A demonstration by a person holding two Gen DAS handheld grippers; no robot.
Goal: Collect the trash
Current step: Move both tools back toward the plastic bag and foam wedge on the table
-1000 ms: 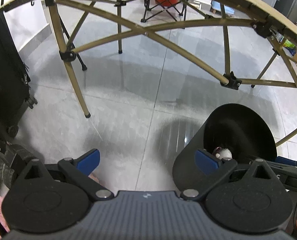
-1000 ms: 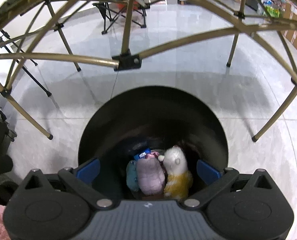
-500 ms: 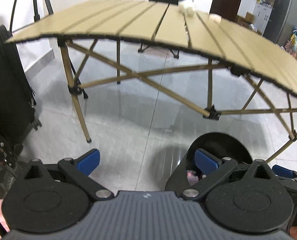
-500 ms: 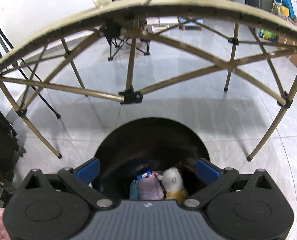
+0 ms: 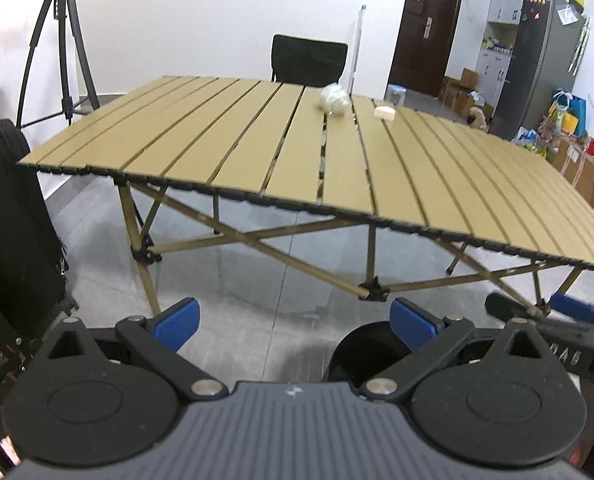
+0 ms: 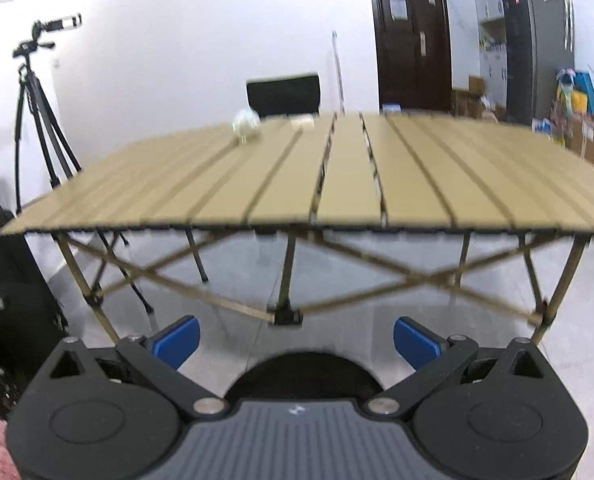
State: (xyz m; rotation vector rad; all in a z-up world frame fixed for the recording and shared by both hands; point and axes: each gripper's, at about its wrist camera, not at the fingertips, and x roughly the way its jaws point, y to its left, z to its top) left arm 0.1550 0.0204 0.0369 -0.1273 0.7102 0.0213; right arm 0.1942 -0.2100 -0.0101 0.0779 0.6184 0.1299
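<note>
Left claw [image 5: 293,322]: jaws spread wide, nothing between them. Ahead of it and above stands the slatted folding worktop [image 5: 257,152]; far across it lies a crumpled clear wrapper [image 5: 334,99], and just right of that a small pale block [image 5: 384,112], which I cannot identify more closely. Below and right of the left claw sits the black bin [image 5: 363,354], rim only in view.

Right claw [image 6: 297,338]: jaws likewise wide apart and empty. The bin is directly beneath it; both trash items lie far ahead, left of its centre line, this view being blurred.

My assessment: I am between items, at the reach-out step. The next move calls for carrying one claw over the near edge to the far side, squaring on the wrapper and closing gently, as it looks light and yielding.
</note>
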